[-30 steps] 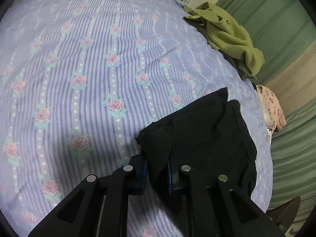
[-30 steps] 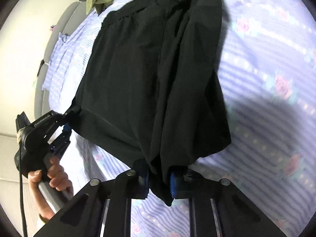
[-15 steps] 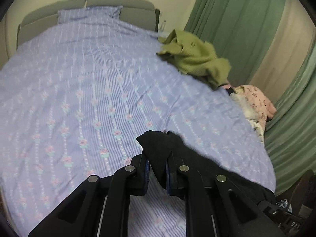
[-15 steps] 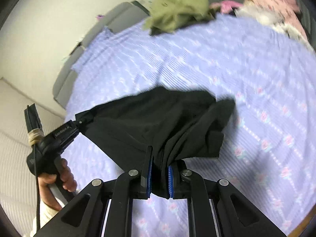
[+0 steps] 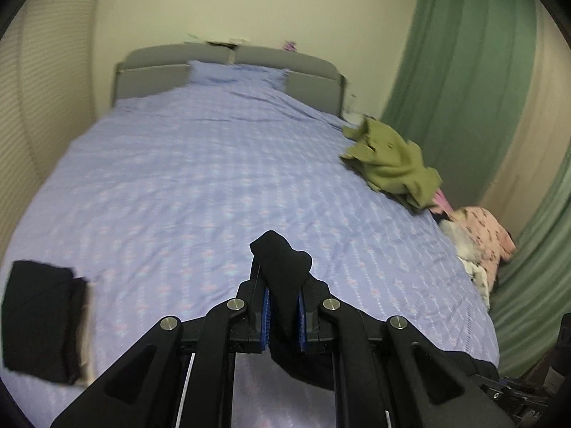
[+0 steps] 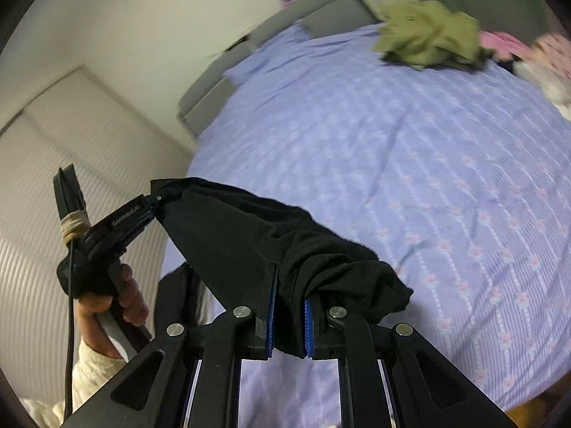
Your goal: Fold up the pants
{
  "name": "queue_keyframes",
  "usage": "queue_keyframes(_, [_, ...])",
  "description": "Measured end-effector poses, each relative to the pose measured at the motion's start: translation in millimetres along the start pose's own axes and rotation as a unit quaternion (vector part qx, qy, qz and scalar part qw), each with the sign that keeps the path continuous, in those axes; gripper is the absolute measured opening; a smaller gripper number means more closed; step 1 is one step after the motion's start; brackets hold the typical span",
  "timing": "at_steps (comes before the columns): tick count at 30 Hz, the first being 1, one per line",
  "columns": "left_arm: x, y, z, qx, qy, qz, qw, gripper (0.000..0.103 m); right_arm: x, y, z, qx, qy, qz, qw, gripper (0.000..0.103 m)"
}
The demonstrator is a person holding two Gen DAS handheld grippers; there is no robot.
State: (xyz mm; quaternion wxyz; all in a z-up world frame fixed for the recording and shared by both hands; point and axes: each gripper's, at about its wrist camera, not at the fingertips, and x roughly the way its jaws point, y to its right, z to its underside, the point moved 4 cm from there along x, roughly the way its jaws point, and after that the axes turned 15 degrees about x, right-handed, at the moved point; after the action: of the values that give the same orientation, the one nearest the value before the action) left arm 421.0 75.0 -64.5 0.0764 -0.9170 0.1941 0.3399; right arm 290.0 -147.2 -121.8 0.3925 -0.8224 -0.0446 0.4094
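**Pants lifted, fold not yet laid**

Both grippers' fingers are clamped on the black pants (image 6: 249,235): left gripper (image 5: 282,306), right gripper (image 6: 289,321). The pants hang stretched between them above the bed (image 5: 200,178), lower centre of frame. Folding remains. Their lower part is cut off, and blur softens detail.
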Motion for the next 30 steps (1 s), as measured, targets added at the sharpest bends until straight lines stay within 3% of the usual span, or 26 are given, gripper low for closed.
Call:
queue_keyframes(6, [-71.0,-47.1,25.8,-0.02,0.017,-0.041,0.9988,0.013,-7.5,-49.4,33.8,-0.053,-0.015,-0.034,0.998,0.013])
queue_keyframes(10, [-105.5,-84.3,44.9,-0.023,0.027,-0.042,0.9985,0.013,-0.3,-81.8,67.5,-0.071,-0.024,-0.037,0.996,0.013])
queue_keyframes(14, [-122.3,-123.4,58.8,-0.017,0.029,-0.01,0.9994,0.013,8.7,-110.5,108.9,-0.059,-0.019,-0.032,0.998,0.013])
queue_keyframes(20, [-136.6,-171.9,65.9,0.013,0.018,0.041,0.9989,0.013,19.7,-152.6,168.6,-0.019,0.033,-0.009,0.999,0.013])
queue_keyframes(30, [-152.9,-237.2,51.0,0.042,0.02,0.043,0.998,0.013,47.0,-216.5,190.3,-0.018,0.048,-0.03,0.998,0.013])
